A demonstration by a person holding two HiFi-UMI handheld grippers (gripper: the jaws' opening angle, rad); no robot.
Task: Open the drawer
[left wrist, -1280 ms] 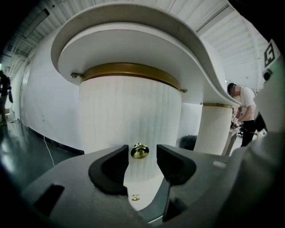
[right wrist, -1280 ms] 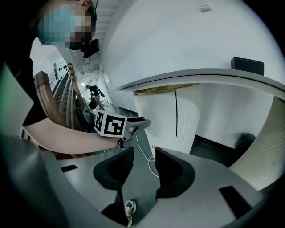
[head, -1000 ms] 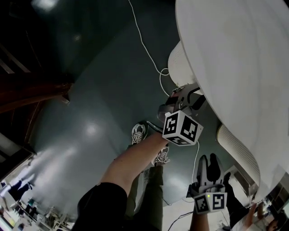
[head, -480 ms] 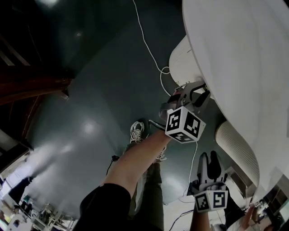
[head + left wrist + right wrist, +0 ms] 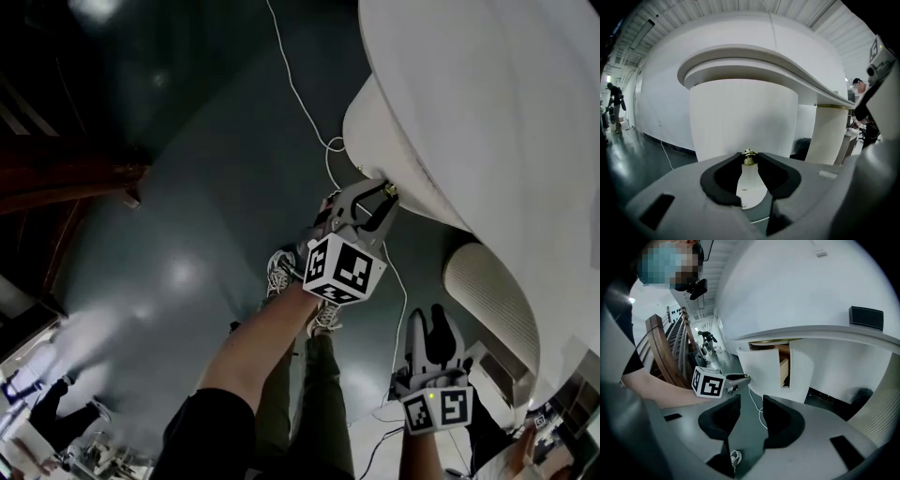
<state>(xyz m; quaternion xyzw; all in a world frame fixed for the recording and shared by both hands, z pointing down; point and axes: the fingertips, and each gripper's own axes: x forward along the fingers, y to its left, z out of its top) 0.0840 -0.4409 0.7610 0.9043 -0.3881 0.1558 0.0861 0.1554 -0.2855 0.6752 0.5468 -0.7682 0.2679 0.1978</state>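
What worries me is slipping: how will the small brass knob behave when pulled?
The brass knob is small, rounded and shiny, so it may slip from the left gripper. It looks rigid. The drawer front, partly out, should slide, not tip.

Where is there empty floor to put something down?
The dark floor left of the white cable is bare, out to the wooden rail. It's crowded near the desk: the pulled-out drawer, the left tool on its knob, and shoes.

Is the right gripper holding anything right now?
No, the right gripper has its jaws apart, with only the floor showing between them.
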